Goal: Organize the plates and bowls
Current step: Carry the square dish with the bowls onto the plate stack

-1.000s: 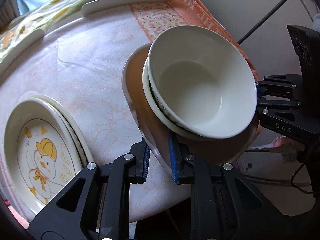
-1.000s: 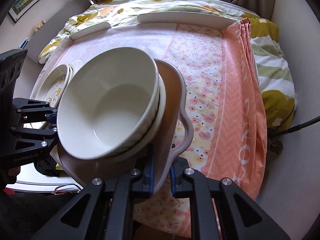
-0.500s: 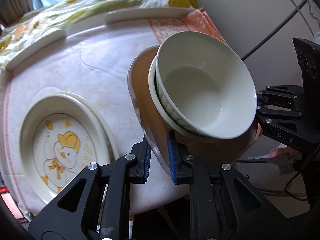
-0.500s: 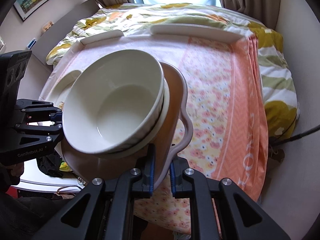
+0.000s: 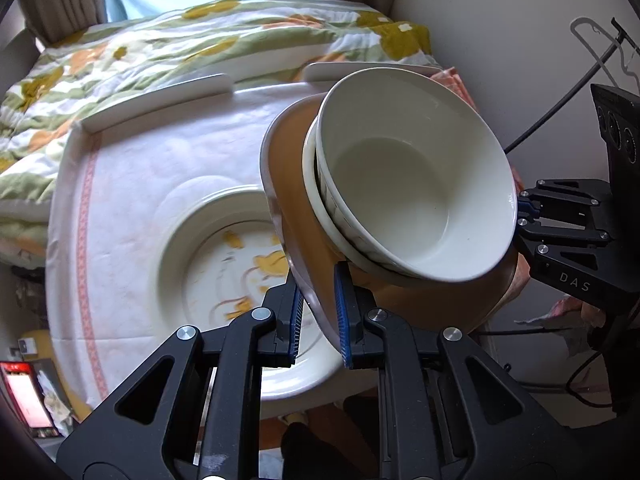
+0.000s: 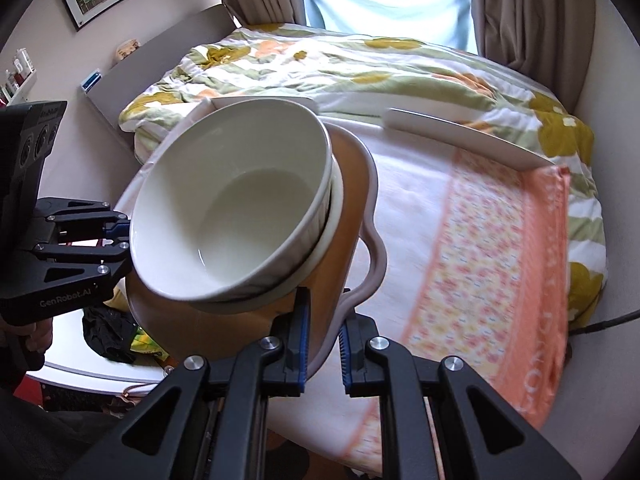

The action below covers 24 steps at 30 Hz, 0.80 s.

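Note:
Both grippers hold one tan plate (image 5: 304, 216) with a pale rim, lifted above the table. Two nested white bowls (image 5: 416, 192) sit on it. My left gripper (image 5: 318, 320) is shut on the plate's near rim. My right gripper (image 6: 322, 344) is shut on the opposite rim of the same plate (image 6: 352, 208), with the bowls (image 6: 240, 216) just left of it. A stack of white plates with a yellow duck picture (image 5: 216, 264) lies on the table below and left of the held plate.
The table (image 5: 132, 168) has a pink-white cloth and raised white edge rails (image 5: 160, 100). An orange flowered cloth (image 6: 500, 248) covers its right part. A flowered quilt (image 6: 360, 64) lies behind. A wall (image 5: 520, 40) with cables is at right.
The held plate with the bowls has risen and shifted left toward the duck plates, which now lie partly under it. Both grippers keep their grip.

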Tool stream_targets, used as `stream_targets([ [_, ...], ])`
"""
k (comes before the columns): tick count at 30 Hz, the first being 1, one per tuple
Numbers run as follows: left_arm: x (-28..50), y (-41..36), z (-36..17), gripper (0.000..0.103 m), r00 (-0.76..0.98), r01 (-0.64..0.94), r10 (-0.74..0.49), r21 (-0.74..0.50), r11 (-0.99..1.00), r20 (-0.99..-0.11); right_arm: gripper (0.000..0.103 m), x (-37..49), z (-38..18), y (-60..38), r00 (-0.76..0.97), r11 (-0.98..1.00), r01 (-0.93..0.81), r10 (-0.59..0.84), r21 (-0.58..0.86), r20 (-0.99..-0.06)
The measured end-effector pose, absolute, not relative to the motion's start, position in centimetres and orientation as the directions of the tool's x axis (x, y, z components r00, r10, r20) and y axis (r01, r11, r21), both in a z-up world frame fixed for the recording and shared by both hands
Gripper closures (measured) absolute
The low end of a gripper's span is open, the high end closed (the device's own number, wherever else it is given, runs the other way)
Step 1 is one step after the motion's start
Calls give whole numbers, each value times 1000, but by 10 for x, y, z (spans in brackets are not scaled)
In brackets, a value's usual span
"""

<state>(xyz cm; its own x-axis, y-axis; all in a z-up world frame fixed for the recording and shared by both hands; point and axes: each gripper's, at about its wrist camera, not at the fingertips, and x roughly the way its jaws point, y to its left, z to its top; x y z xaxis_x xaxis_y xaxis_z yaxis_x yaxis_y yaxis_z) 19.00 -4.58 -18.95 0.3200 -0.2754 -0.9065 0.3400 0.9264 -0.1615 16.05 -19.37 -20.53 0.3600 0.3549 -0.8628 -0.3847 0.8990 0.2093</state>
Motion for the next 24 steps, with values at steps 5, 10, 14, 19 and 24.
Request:
stream_targets([
  [5,191,2,-197,91,305,338,-267,-158,928,-914,91,161,-210,-149,347,900,-370,364,230,-865],
  [10,192,38,-213,91,277,356,-271,-163,920,-922,91,157,-223,-113,338,913,-326,356,246,-871],
  [14,194,57,-226,91,253,372,-285,-179,911,-925,91,155,-233,-95,337,923,-291,345,252,-876],
  [19,200,68,-239,91,236,386,-317,-211,898,-918,91,155,-240,-86,350,937,-256,321,239,-880],
  [24,202,67,-248,91,227,408,-326,-215,887,-918,91,151,-244,-81,373,948,-219,298,229,-879],
])
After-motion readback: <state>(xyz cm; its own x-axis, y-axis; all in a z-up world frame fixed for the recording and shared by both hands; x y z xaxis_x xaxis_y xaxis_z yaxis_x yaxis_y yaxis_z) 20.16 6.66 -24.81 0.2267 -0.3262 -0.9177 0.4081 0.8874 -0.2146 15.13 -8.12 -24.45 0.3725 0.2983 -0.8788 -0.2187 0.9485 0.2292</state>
